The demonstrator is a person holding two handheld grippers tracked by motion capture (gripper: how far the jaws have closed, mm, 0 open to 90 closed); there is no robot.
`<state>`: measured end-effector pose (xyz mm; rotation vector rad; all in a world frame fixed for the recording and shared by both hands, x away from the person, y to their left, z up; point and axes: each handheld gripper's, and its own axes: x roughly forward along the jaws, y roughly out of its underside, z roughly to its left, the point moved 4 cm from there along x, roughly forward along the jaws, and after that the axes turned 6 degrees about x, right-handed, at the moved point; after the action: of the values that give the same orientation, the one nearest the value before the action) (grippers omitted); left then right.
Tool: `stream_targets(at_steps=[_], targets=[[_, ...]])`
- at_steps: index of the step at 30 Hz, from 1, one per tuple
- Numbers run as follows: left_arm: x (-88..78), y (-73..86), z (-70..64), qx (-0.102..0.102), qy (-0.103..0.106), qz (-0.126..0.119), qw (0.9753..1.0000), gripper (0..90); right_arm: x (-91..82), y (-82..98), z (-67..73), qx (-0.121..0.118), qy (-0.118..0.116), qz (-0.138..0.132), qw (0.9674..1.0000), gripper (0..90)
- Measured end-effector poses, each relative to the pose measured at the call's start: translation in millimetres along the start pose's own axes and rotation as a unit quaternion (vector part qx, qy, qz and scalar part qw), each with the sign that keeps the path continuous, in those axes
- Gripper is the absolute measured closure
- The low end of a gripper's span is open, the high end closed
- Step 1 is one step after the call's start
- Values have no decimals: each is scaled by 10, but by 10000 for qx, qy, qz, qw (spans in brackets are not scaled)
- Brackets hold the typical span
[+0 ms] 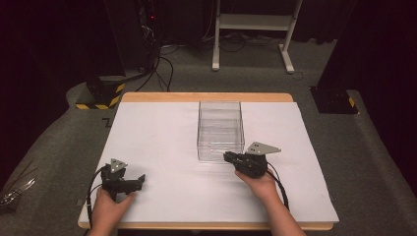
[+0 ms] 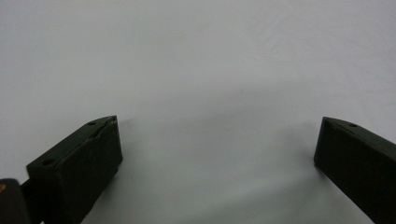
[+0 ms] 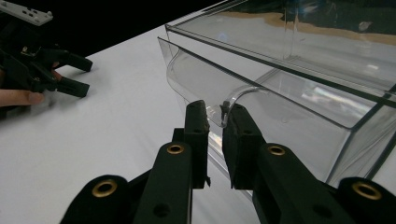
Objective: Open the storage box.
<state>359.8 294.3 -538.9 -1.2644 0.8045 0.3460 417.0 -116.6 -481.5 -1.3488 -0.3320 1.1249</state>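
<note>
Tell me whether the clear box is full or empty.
Empty: through the clear box walls just the white table shows, nothing inside.

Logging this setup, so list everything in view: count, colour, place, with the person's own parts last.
Clear plastic box: one, transparent, centre of the sheet, its near wall between the right gripper's jaws.
Sheet: one, white, covering the table top.
Table: one, light wood, edge showing at the far side.
Frame: one, white, on the floor beyond the table.
Striped base: one, black and yellow, floor at far left.
Left gripper: one, black, near left of the sheet, jaws apart.
Right gripper: one, black, at the box's near wall.
Hands: two, at the near edge.
</note>
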Motion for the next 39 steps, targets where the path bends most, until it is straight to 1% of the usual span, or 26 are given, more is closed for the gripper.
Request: stream_targets(at_steps=[6, 20, 25, 31, 33, 39], targets=[[0, 0, 0, 1, -1, 0, 10000, 10, -38, 10, 19, -60, -69, -9, 10000, 817], [0, 0, 0, 2, 1, 0, 10000, 10, -107, 92, 102, -50, -192, -44, 9998, 830], [0, 0, 0, 2, 2, -1, 10000, 10, -150, 120, 161, -43, -236, -74, 9997, 833], [0, 0, 0, 2, 1, -1, 10000, 10, -185, 144, 205, -55, -255, -65, 9996, 836], [0, 0, 0, 2, 1, -1, 10000, 10, -209, 162, 244, -56, -285, -55, 9996, 837], [0, 0, -1, 1, -1, -2, 10000, 10, -264, 200, 305, -95, -322, -30, 9994, 840]])
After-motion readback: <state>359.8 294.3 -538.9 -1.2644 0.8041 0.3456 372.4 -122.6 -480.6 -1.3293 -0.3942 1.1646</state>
